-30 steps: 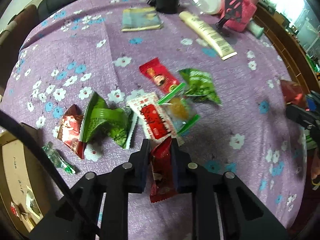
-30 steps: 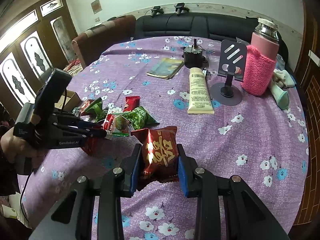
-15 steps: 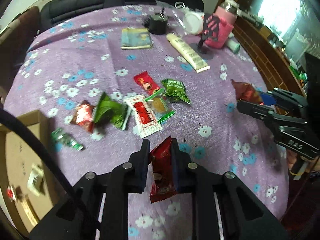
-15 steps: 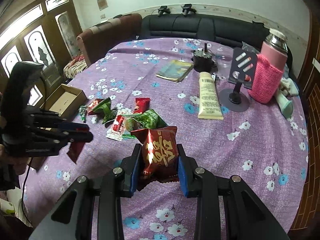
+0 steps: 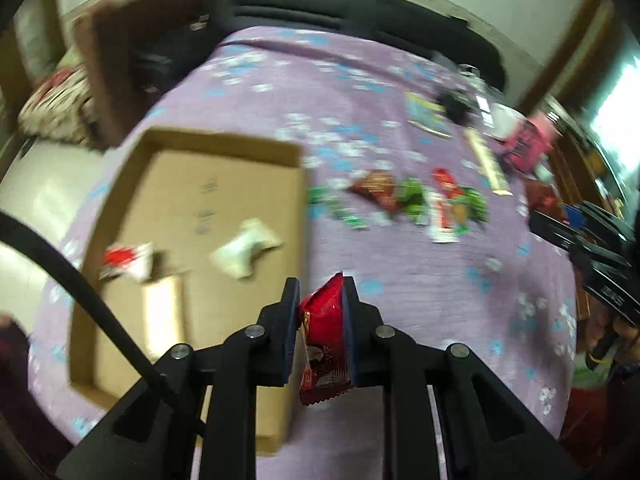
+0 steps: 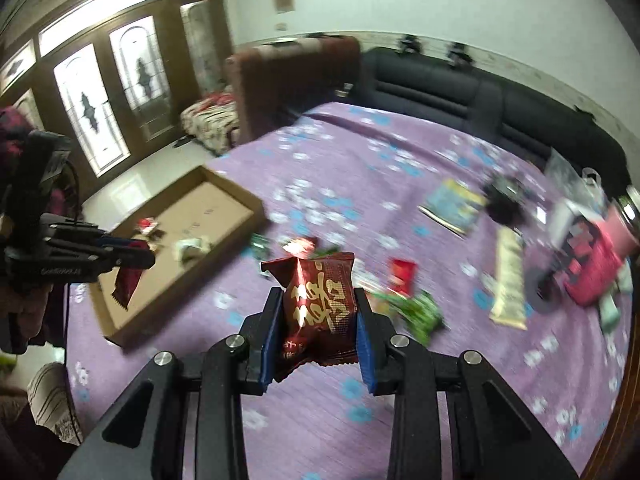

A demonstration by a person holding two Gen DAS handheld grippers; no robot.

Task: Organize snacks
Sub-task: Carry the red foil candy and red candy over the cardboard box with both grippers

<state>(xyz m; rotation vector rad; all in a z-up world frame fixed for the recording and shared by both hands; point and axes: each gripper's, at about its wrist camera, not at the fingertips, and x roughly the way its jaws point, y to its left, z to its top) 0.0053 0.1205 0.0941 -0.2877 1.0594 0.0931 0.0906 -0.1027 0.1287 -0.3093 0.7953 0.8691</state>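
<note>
Two packets are riding in our grippers: we are clamping a bright red snack packet (image 5: 325, 344) in the left gripper (image 5: 320, 320), low in the middle of the left wrist frame, and a dark red packet with gold lettering (image 6: 320, 308) in the right gripper (image 6: 318, 332), low in the middle of the right wrist frame. We are seeing the open cardboard box (image 5: 224, 148) at centre left of the left wrist frame, on the purple flowered tablecloth (image 5: 420, 320), with a few wrapped pieces lying inside it. We are seeing the loose snacks (image 5: 416, 200) blurred at upper right of the box, spread across the cloth
</note>
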